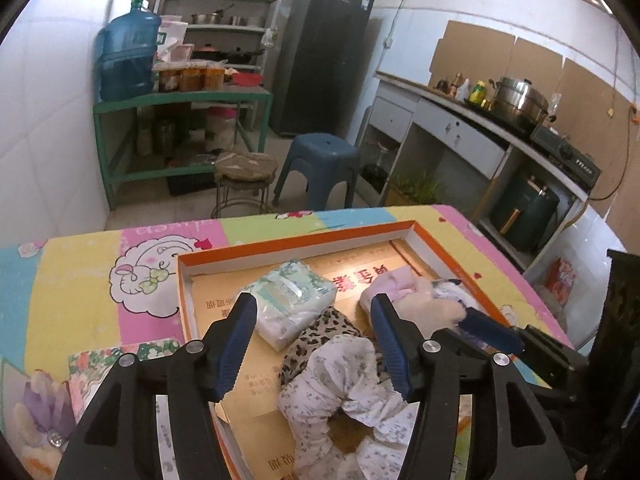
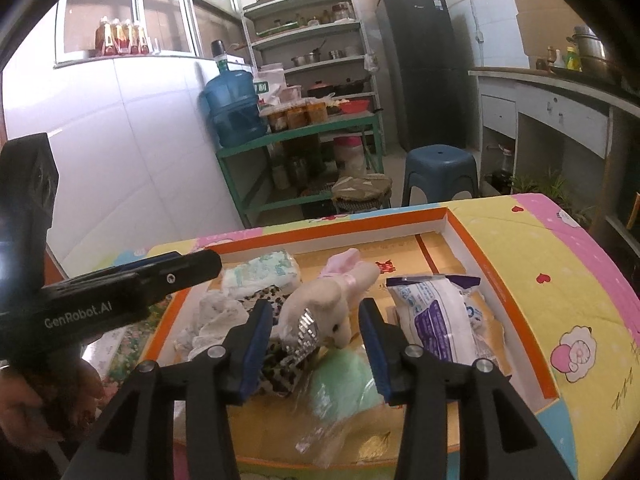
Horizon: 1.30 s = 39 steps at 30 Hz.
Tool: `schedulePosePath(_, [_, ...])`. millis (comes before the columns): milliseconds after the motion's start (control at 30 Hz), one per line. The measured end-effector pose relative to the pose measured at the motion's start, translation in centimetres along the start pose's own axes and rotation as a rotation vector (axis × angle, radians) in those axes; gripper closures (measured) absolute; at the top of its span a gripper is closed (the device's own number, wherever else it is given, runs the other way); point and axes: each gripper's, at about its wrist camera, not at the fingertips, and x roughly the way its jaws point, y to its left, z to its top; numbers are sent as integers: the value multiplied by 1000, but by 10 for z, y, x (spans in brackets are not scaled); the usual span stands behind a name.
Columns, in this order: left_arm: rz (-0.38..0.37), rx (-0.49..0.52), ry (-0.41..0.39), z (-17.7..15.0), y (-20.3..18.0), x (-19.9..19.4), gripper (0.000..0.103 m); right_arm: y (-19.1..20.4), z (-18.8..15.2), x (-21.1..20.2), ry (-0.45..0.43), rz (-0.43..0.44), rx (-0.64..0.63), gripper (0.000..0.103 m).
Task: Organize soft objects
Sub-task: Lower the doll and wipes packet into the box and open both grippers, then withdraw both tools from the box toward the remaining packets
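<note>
Two grippers are over the orange-rimmed box (image 1: pixel 296 240), and I read both as spread wide with nothing between their fingers. My left gripper (image 1: pixel 314 344) hovers above the near end of the box; directly under it lies the white floral garment (image 1: pixel 340 396), with the leopard-print cloth (image 1: pixel 320 332) just ahead of it and touching it. Ahead and to the left of that gripper sits the folded diaper pack (image 1: pixel 296 300), flat on the box floor. To its right I see the pink-and-cream plush rabbit (image 1: pixel 404 296), and past it the tip of my right gripper coming in from the side.

From my right gripper (image 2: pixel 316 344), the plush rabbit lies straight ahead between the finger lines, not touched by either pad, resting on the leopard-print cloth. Below the gripper is a pale green packet (image 2: pixel 344 388) in clear wrap. To the right of the gripper lies a white bag with purple print (image 2: pixel 436 312), close to the box's right wall. The box stands on a counter covered with a cartoon-print cloth (image 2: pixel 560 264).
</note>
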Motion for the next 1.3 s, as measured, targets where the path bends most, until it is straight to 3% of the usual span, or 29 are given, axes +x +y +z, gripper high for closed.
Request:
schedulePosePath(633, [-7, 11, -122, -12, -4, -75, 42, 21, -11, -51, -73, 19, 25, 58])
schedulePosePath(1300, [21, -1, -185, -55, 16, -166, 42, 93, -33, -106, -101, 35, -18, 58])
